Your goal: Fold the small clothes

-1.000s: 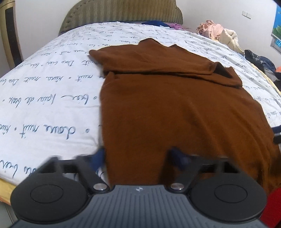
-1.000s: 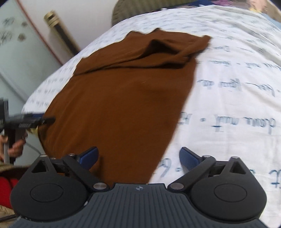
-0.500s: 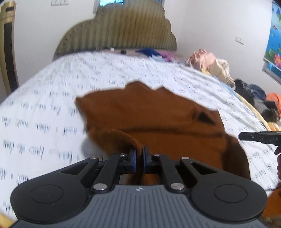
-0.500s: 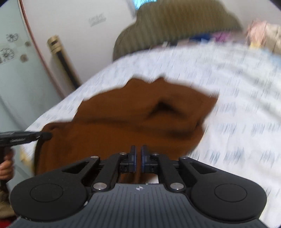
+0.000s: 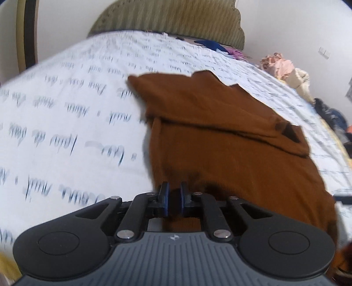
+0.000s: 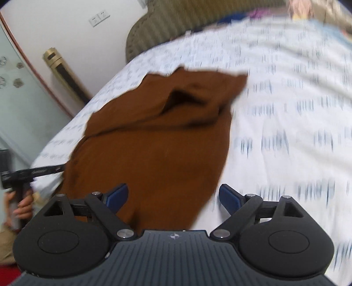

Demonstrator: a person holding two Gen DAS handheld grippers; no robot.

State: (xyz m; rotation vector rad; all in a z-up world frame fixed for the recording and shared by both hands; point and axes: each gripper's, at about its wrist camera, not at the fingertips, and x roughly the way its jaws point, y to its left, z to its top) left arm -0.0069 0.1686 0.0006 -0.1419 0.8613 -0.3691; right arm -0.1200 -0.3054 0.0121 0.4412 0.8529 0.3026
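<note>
A brown garment (image 5: 231, 143) lies spread on the white printed bed sheet (image 5: 66, 132), its sleeves folded across the top. My left gripper (image 5: 173, 198) sits at the near left hem. Its blue pads stand a narrow gap apart with brown cloth filling that gap, and the jaws are opening. In the right wrist view the brown garment (image 6: 154, 143) stretches away from my right gripper (image 6: 173, 197), whose jaws are opening wide over the near right hem without pressing on it. The left gripper (image 6: 33, 172) and the hand (image 6: 22, 204) holding it show at the far left.
A padded olive headboard (image 5: 167, 15) closes the far end of the bed. Pink and cream clothes (image 5: 283, 68) and dark clothes (image 5: 330, 112) are heaped along the right side. A gold-and-black upright unit (image 6: 63, 72) stands by the wall.
Half a second ago both grippers were shut on the raised near hem. Now the right jaws are wide apart, the left pads have parted slightly, and the hem lies low again.
</note>
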